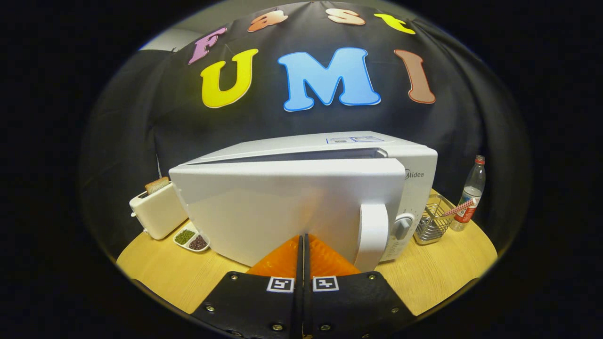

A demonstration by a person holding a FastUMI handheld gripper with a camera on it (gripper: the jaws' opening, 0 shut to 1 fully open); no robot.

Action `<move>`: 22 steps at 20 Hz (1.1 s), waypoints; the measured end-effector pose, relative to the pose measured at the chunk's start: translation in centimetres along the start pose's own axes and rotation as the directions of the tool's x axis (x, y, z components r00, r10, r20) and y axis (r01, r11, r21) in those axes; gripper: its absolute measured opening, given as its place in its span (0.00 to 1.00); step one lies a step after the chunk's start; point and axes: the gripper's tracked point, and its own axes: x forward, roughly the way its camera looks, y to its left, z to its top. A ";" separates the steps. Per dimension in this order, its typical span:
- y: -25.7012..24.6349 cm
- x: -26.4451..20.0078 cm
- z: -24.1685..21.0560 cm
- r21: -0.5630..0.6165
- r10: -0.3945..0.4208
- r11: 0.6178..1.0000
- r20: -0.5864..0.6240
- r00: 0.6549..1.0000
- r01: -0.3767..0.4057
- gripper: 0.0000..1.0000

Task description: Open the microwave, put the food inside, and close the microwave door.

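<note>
A white microwave (330,150) stands on the wooden table straight ahead. Its door (282,207) hangs a little ajar, swung out towards me, and a dark slit shows along its top edge. The door's white handle (372,235) is at its right side, next to a grey dial (402,227). My gripper (301,240) is shut, its orange fingers (282,259) pressed together with nothing between them. Their tips rest against, or sit just short of, the lower front of the door, left of the handle. I see no food.
A cream toaster (158,212) with a bread slice stands left of the microwave, with a small two-part dish (191,239) of beans in front of it. To the right stand a wire basket (433,221) and a clear bottle (471,193). Bare table (438,278) lies on both sides of my fingers.
</note>
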 end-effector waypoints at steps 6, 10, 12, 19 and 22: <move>-1.0 1.7 1.0 0.021 -0.030 0.999 0.006 1.000 0.030 0.00; -0.9 2.1 1.1 0.003 -0.040 0.999 0.009 0.999 0.040 0.00; -0.9 2.1 1.1 -0.015 -0.045 0.999 0.018 0.999 0.045 0.01; -1.0 2.9 1.1 0.024 -0.051 0.998 0.007 0.999 0.051 0.01; -0.5 2.0 1.7 0.038 -0.049 0.998 0.001 0.999 0.049 0.01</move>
